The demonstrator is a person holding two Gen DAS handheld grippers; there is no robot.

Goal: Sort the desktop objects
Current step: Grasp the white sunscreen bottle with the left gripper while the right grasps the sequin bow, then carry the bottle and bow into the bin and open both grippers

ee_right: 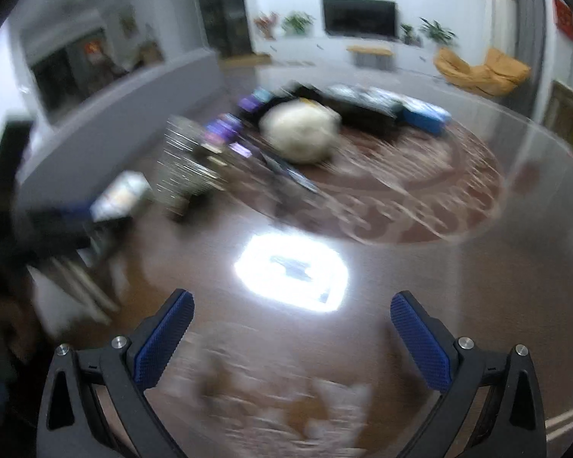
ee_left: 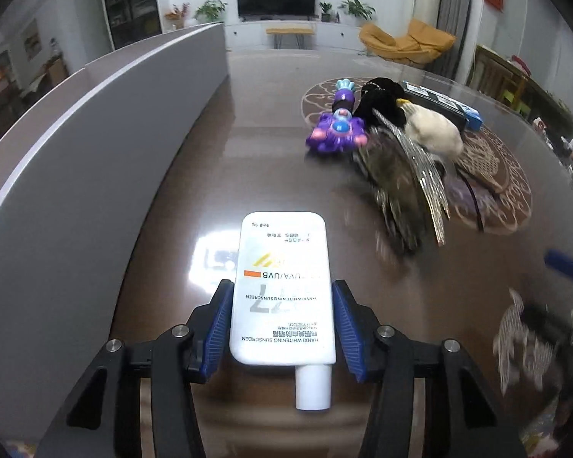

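Observation:
A white sunscreen tube (ee_left: 282, 286) lies lengthwise between the blue pads of my left gripper (ee_left: 282, 286), its cap pointing back at the camera. Both pads press on its sides, so the gripper is shut on it, above the dark glossy table (ee_left: 229, 175). Farther right sits a pile: a purple toy (ee_left: 338, 129), a black plush piece (ee_left: 382, 99), a cream plush lump (ee_left: 433, 131), a sequined feathery piece (ee_left: 405, 183) and a black box with a blue end (ee_left: 439, 103). The right wrist view is blurred. My right gripper (ee_right: 292, 297) stands open over bare table with nothing between its fingers.
A tall grey partition (ee_left: 95, 152) runs along the table's left side. A round patterned mat (ee_left: 508, 187) lies under the pile. In the right wrist view the cream lump (ee_right: 301, 133) and the black box (ee_right: 363, 110) sit ahead, and a bright lamp reflection (ee_right: 290, 271) is on the table.

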